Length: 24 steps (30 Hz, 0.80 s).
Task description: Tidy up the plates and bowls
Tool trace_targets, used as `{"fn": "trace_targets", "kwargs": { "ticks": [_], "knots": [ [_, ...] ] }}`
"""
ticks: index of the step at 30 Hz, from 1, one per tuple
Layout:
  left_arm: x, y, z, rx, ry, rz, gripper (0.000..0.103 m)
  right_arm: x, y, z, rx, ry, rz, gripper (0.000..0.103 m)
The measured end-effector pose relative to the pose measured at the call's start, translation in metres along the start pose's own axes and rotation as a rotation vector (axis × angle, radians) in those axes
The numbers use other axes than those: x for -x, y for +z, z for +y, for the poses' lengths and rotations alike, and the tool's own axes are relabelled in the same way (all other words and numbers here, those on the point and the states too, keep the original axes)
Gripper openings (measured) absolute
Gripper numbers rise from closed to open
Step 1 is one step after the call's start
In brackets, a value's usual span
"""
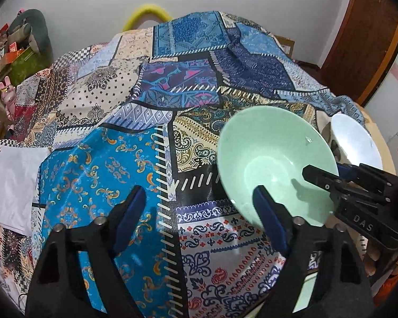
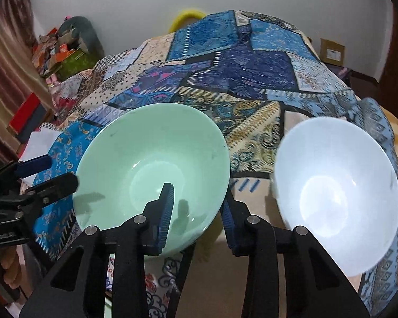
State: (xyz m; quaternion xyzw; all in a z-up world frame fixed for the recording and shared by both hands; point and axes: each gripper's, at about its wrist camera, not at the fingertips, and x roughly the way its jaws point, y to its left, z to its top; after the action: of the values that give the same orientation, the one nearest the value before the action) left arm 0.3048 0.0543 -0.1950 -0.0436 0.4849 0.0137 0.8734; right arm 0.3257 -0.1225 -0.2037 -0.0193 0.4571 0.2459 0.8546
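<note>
The right gripper (image 2: pixel 196 209) pinches the near rim of the green bowl (image 2: pixel 151 164), one finger inside the bowl and the other outside its wall, so the bowl sits tilted just ahead of its fingers above the patchwork cloth (image 2: pixel 252 79). The white bowl (image 2: pixel 337 180) lies just to this gripper's right, apart from the green one. The left gripper (image 1: pixel 201 212) is spread wide with nothing between its fingers, the green bowl (image 1: pixel 273 159) ahead to its right, overlapping its right finger.
</note>
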Motion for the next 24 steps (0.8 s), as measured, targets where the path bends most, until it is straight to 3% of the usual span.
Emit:
{"fn": "trace_targets", "kwargs": {
  "ticks": [2,4,6,14,24],
  "knots": [
    [-0.006,0.0,0.0,0.0,0.005,0.016,0.073,-0.003,-0.001,0.003,0.03,0.04,0.019,0.021],
    [-0.012,0.0,0.0,-0.002,0.009,0.034,0.066,-0.003,-0.001,0.005,0.045,0.071,0.026,0.02],
    [-0.019,0.0,0.001,-0.003,0.017,0.052,0.051,-0.003,-0.001,0.008,0.062,0.066,0.024,0.02],
    [-0.025,-0.003,-0.012,-0.058,-0.014,0.064,0.021,-0.012,0.006,0.005,0.027,0.075,0.048,0.021],
    [-0.019,-0.005,-0.019,-0.059,-0.026,0.065,0.02,-0.01,0.006,0.007,0.026,0.068,0.047,0.02]
  ]
}}
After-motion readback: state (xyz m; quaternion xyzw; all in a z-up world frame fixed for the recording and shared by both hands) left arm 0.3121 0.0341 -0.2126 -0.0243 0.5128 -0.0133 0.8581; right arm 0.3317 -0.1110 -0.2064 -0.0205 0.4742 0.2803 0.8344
